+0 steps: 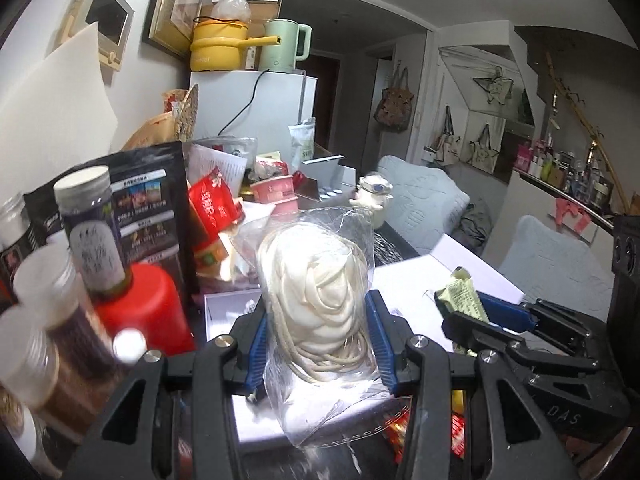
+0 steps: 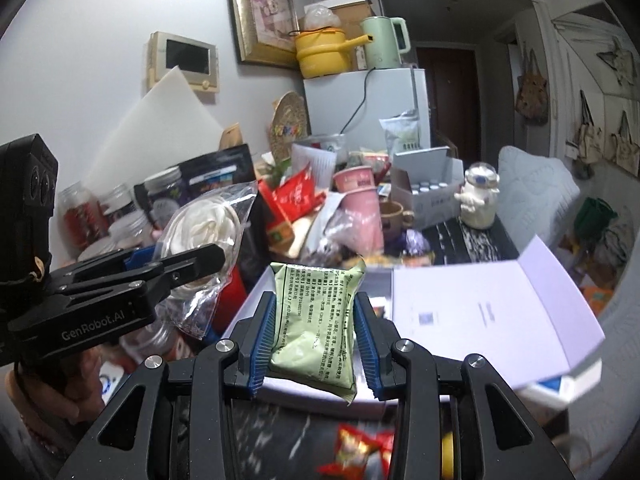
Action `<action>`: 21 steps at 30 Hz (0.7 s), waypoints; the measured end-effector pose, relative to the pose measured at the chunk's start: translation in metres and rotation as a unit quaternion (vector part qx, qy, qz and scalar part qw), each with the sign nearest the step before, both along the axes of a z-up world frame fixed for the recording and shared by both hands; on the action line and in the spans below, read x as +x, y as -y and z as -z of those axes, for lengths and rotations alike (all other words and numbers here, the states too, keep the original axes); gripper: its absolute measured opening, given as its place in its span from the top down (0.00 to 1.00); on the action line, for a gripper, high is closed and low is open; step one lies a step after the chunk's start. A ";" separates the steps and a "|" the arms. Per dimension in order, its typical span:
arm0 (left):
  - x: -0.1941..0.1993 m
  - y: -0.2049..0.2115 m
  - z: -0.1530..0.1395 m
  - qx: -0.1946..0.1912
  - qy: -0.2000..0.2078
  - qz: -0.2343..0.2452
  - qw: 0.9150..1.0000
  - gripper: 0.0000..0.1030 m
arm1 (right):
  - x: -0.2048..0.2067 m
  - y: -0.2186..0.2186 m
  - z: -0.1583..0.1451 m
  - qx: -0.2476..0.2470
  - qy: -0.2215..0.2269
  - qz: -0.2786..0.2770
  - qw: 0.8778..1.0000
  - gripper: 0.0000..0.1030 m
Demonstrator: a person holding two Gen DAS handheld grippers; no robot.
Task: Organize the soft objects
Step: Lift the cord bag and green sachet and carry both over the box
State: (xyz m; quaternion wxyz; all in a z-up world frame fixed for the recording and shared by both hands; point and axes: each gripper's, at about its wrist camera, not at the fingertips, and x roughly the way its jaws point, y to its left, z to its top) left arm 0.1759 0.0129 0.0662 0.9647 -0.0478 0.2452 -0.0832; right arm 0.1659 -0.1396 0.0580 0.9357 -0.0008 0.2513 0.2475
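Observation:
My left gripper [image 1: 318, 332] is shut on a clear plastic bag of white cord [image 1: 316, 288] and holds it above the cluttered table. The bag also shows in the right wrist view [image 2: 208, 228], with the left gripper [image 2: 192, 260] beside it. My right gripper [image 2: 314, 340] is shut on a pale green soft packet [image 2: 316, 328] with printed text and holds it above an open white box [image 2: 480, 312]. The right gripper with the green packet [image 1: 460, 296] shows at the right of the left wrist view.
Jars [image 1: 88, 216] and a red bottle [image 1: 148, 312] stand at the left. A pile of snack bags, a pink cup [image 2: 360, 208], a white figurine [image 2: 480, 196] and a small box of vials [image 2: 428, 188] crowd the table. A red snack packet [image 2: 360, 448] lies below.

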 end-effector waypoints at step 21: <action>0.087 -0.013 0.051 0.041 -0.057 -0.055 0.996 0.57 | 0.101 -0.026 0.018 -0.019 -0.015 0.004 1.000 0.63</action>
